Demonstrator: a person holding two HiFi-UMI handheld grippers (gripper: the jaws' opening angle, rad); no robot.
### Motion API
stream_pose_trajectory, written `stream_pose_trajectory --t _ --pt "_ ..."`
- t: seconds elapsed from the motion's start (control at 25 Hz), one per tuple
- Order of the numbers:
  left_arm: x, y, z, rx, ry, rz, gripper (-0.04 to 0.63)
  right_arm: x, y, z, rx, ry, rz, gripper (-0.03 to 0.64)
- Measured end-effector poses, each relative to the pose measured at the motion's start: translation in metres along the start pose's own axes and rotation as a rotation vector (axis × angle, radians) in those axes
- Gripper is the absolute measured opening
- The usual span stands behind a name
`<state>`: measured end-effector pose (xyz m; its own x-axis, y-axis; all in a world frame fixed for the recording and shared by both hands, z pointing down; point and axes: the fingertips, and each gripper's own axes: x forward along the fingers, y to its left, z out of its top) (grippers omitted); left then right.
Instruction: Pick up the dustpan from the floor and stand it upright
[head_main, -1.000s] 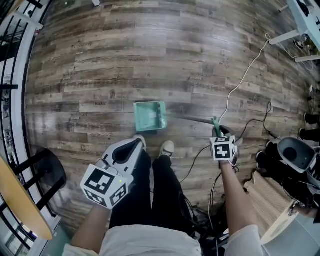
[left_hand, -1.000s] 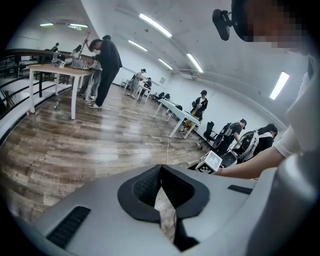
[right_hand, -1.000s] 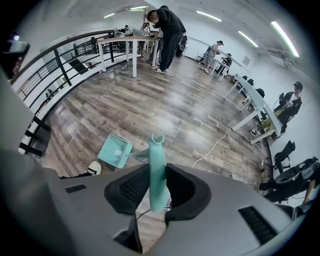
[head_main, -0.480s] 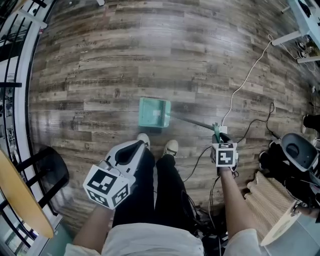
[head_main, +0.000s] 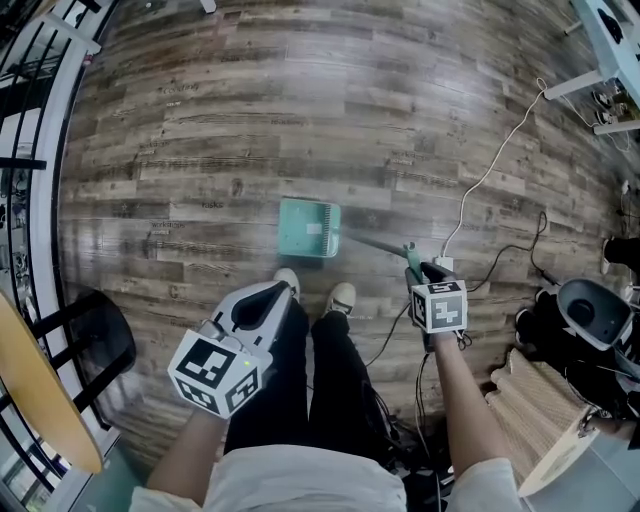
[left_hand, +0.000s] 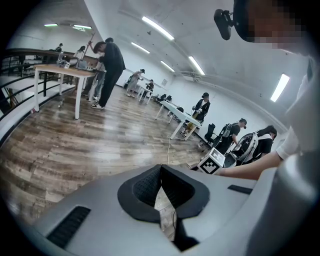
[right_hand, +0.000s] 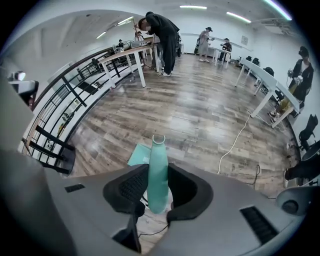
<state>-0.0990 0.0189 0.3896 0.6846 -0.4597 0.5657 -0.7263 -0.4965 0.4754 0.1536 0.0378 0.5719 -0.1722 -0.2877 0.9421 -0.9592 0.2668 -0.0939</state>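
The teal dustpan (head_main: 308, 228) rests on the wood floor just ahead of the person's shoes. Its long thin handle slants right to a teal grip (head_main: 409, 260). My right gripper (head_main: 418, 272) points steeply down around that grip. In the right gripper view the grip (right_hand: 157, 170) stands between the dark pads, which are opening and no longer look clamped on it. The pan (right_hand: 138, 155) shows below it. My left gripper (head_main: 268, 292) hovers over the person's left leg, shut and empty, its tips meeting (left_hand: 161, 168).
A white cable (head_main: 480, 180) runs from a plug block (head_main: 441, 265) to the far right. A black chair (head_main: 95, 345) and a railing stand at the left, bags (head_main: 590, 310) and a wooden board at the right. People and desks stand far off.
My right gripper has moved left and slightly up with the handle's grip between its jaws. The pan has shifted a little to the right. The left gripper has hardly moved.
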Motion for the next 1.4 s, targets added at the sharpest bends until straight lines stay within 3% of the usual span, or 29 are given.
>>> stream_pose_trajectory --t 0.96,1.4 --pt "-0.013 -0.004 -0.012 -0.006 -0.010 0.007 0.025 -0.008 0.064 0.031 0.156 -0.129 0.207 0.105" --pt "-0.012 0.002 -0.011 -0.012 -0.010 0.007 0.024 -0.003 0.097 0.047 0.110 -0.153 0.261 0.077"
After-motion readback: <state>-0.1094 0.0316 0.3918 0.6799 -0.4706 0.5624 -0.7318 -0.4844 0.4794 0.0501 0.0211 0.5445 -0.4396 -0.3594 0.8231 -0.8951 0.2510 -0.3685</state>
